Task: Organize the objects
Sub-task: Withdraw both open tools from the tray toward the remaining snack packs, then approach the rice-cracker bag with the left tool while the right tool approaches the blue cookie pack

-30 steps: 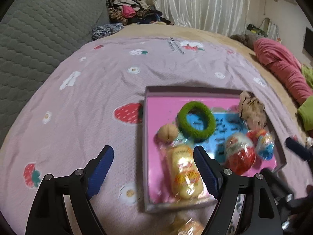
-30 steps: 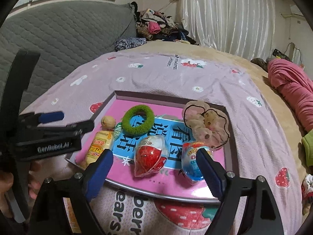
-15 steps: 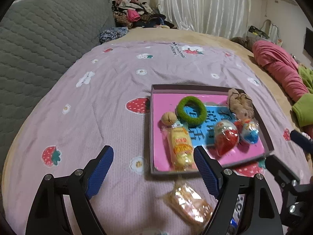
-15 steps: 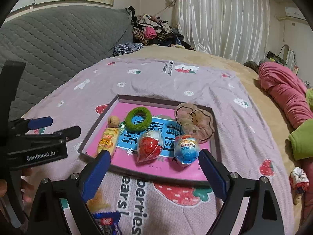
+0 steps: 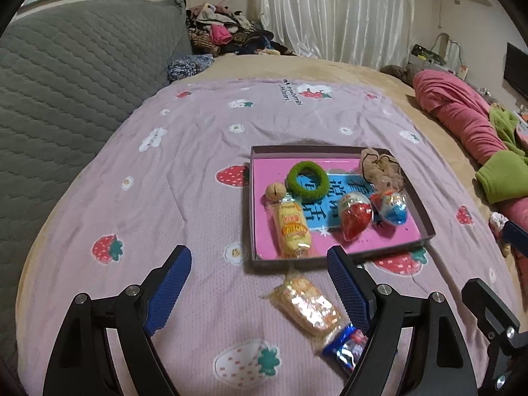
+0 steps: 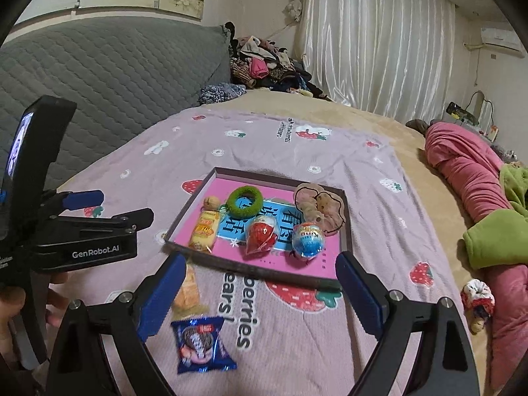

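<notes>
Pink-lined tray (image 5: 425,221) lies just beyond both empty, wide-open grippers, left gripper (image 5: 260,283) and right gripper (image 6: 260,283).

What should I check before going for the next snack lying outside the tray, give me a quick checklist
1. Left gripper empty, jaws apart: ok.
2. Right gripper empty, jaws apart: ok; they have just been opening a little further, nothing between them.
3. Loose items left on the blanket: not ok; the orange snack pack and the blue cookie pack lie outside, near the tray's front edge.
4. Room in the tray: ok; bare pink floor shows along the front, near the red egg and blue egg.
5. Packs free to lift: cannot tell; in the left view the two overlap, and the right finger hides part of each.
6. Grippers clear of each other: ok.
</notes>
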The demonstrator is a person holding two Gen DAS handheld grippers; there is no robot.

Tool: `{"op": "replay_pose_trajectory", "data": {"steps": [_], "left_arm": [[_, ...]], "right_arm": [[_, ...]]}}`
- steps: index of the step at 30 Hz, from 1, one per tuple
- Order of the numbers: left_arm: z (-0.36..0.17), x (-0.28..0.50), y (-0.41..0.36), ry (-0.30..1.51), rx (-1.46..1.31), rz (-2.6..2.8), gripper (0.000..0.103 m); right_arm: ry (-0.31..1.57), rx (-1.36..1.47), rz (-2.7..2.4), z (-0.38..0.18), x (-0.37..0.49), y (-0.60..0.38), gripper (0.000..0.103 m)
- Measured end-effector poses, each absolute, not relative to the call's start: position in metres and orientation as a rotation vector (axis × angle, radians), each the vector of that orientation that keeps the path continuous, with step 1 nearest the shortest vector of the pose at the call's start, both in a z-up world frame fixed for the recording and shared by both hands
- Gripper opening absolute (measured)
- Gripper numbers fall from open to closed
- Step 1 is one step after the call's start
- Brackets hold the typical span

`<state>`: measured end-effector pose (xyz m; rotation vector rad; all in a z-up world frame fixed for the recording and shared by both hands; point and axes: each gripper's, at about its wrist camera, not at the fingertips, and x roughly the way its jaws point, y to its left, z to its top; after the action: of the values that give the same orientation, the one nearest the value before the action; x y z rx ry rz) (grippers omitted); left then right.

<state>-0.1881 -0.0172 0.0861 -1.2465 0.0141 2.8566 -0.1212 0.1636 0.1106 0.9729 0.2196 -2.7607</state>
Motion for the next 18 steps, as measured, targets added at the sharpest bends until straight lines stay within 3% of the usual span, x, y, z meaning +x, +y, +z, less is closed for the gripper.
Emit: {"op": "replay_pose_trajectory", "data": {"steps": [18], "left_arm": [[0.102,-0.117,-0.020,0.032,-1.233,2.860,0.085]], "right_arm": [[0.255,0.937,-2.753,0.125,-0.042,0.158,0.092]]}}
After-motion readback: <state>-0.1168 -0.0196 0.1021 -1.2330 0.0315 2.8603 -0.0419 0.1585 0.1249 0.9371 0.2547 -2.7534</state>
